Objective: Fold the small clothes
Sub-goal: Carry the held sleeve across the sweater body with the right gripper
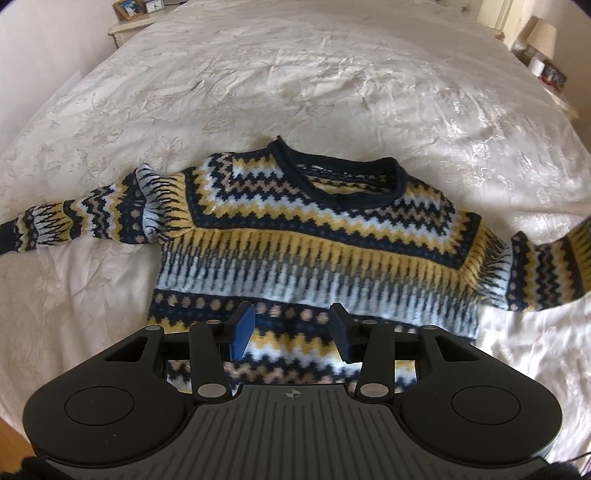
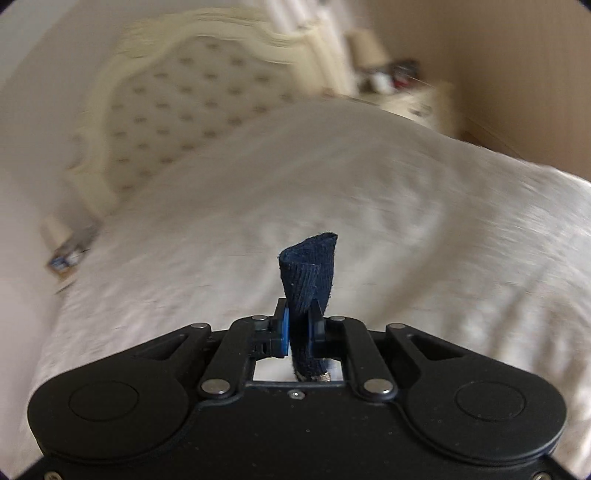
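- Left wrist view: we see the sweater (image 1: 295,236) spread flat, front up, on the white bedspread (image 1: 295,81), filling the middle of the frame.
- Pattern is navy, yellow, pale blue and beige zigzag bands; navy rolled collar (image 1: 332,173) sits at centre, opening toward the top of the frame.
- One sleeve (image 1: 74,218) stretches out to the left edge, lying flat; the other sleeve (image 1: 546,269) runs off the right edge and looks lifted off the bedspread at its far end.
- We see the left gripper (image 1: 291,332) at lower centre, hovering over the sweater's hem area, jaws parted with nothing between them, only the knit visible in the gap.
- Whether its fingertips (image 1: 242,326) touch the cloth we cannot tell.
- A nightstand (image 1: 129,26) with small framed items is at upper left; a lamp (image 1: 543,33) and clutter at upper right.
- Right wrist view: heavily blurred background, only the gripper is sharp.
- The right gripper (image 2: 301,332) at lower centre is clamped on a navy ribbed strip of knit, the cuff (image 2: 310,273), which sticks up above the jaws and curls at its top.
- A bit of the same cloth hangs below the jaws, near the gripper body.
- Behind it we see the bedspread, a cream tufted headboard (image 2: 192,103) at upper left and a nightstand at upper right.
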The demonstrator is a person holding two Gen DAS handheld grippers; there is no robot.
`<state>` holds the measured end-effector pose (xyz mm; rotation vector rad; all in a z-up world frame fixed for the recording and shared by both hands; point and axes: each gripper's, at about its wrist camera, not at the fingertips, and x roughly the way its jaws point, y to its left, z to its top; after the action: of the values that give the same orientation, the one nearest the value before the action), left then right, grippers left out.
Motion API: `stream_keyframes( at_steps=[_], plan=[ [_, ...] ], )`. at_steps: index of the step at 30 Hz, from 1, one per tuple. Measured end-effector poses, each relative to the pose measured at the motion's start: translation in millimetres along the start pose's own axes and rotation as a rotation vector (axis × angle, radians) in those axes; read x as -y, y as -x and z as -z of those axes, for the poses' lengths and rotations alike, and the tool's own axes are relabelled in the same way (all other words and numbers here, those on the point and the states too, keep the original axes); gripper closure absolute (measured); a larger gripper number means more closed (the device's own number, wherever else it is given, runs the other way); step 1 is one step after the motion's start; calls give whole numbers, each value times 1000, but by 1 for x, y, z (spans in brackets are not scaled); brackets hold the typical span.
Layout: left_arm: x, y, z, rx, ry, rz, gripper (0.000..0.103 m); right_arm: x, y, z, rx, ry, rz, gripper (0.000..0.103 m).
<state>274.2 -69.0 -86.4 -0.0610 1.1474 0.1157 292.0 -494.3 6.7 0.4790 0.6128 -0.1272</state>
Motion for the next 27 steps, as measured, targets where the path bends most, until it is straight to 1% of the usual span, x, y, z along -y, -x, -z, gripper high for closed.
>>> stream_keyframes(
  at_steps=[3,6,8,11,13,15,17,19,21,23,24,25,26,27],
  plan=[
    [-31,-5,1,2,-26,26,60,-80,7,18,-4,51,-94,87],
    [-69,-7,1,13,-59,18,60,-161,-7,52,-38,115,-181,87],
    [-97,-7,1,27,-66,3,60,-209,-28,80,-64,172,-219,87],
    [-136,-9,0,33,-75,-27,60,-264,-75,133,-168,178,-284,87],
    [-161,-12,0,29,-83,-50,60,-293,-104,177,-223,216,-289,87],
    [-182,-15,0,26,-86,-67,60,-316,-131,214,-280,236,-275,87],
    [-203,-19,1,20,-82,-83,60,-330,-154,248,-333,267,-245,87],
    [-222,-23,2,12,-64,-98,60,-344,-168,273,-370,296,-221,86],
    [-238,-29,3,-6,-36,-102,60,-351,-178,291,-412,317,-201,79],
    [-253,-34,3,-14,-4,-100,60,-353,-175,304,-428,334,-207,73],
    [-260,-37,3,-12,16,-98,60,-366,-169,309,-425,345,-215,70],
    [-267,-40,3,-9,38,-92,60,-366,-165,311,-423,355,-220,57],
    [-274,-43,2,-7,61,-84,60,-364,-159,312,-422,362,-229,47],
    [-281,-46,2,-3,88,-70,60,-369,-156,310,-420,366,-236,45]
  ],
)
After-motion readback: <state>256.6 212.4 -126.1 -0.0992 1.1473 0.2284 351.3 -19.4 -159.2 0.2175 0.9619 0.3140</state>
